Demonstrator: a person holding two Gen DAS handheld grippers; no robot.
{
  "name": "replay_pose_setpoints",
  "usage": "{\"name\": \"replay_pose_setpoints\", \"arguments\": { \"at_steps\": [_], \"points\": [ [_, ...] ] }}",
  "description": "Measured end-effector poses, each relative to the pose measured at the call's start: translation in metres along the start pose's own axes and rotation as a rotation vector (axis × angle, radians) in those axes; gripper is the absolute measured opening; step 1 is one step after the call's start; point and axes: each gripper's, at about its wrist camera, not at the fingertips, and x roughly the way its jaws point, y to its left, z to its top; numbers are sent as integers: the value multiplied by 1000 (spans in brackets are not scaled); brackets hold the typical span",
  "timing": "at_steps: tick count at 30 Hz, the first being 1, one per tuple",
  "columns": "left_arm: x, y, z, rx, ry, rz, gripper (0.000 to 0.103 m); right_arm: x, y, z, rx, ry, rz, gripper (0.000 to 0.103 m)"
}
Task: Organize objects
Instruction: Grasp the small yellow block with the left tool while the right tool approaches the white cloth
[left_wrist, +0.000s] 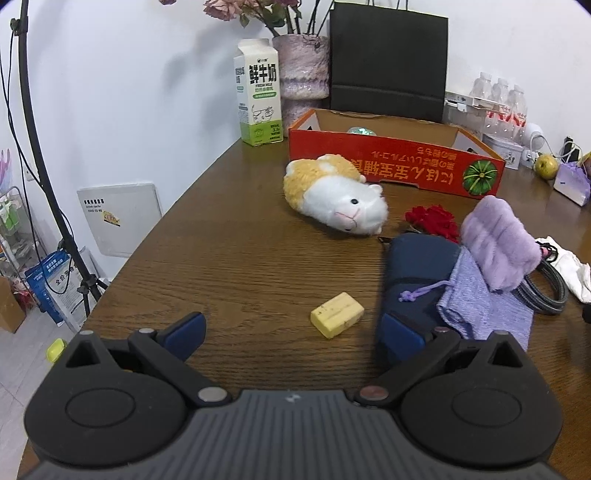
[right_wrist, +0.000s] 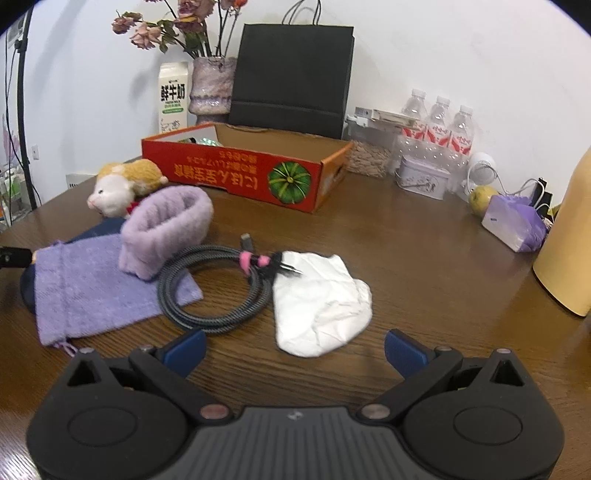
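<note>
Both tongs released, nothing held. Left gripper (left_wrist: 291, 332) spread wide over the wooden table (left_wrist: 229, 258), yellow soap bar (left_wrist: 337, 314) just ahead between its fingers. Right gripper (right_wrist: 293, 350) spread too, white cloth pouch (right_wrist: 319, 299) just ahead. Landmark: red cardboard box (right_wrist: 243, 173). In front of the box: plush hamster (left_wrist: 334, 195), purple fuzzy band (right_wrist: 166, 229) on lilac drawstring bag (right_wrist: 88, 284), coiled grey cable (right_wrist: 214, 288) touching the pouch.

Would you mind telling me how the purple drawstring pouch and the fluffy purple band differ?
The purple drawstring pouch lies flat on the table; the fluffy purple band stands up as an open loop, partly resting on the pouch. The pouch is a thin, textured cloth with a cord; the band is thick and furry. Both are a pale lilac.
</note>
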Motion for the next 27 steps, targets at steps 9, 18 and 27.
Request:
{"name": "replay_pose_setpoints", "arguments": {
  "at_steps": [9, 18, 27],
  "points": [
    [19, 5, -5, 32, 41, -20, 103, 18, -26, -2, 27, 15, -9, 103],
    [33, 9, -2, 9, 37, -42, 103, 45, -35, 11, 3, 30, 27, 103],
    [38, 8, 2, 13, 22, -55, 95, 63, -48, 17, 75, 43, 93, 103]
  ]
}}
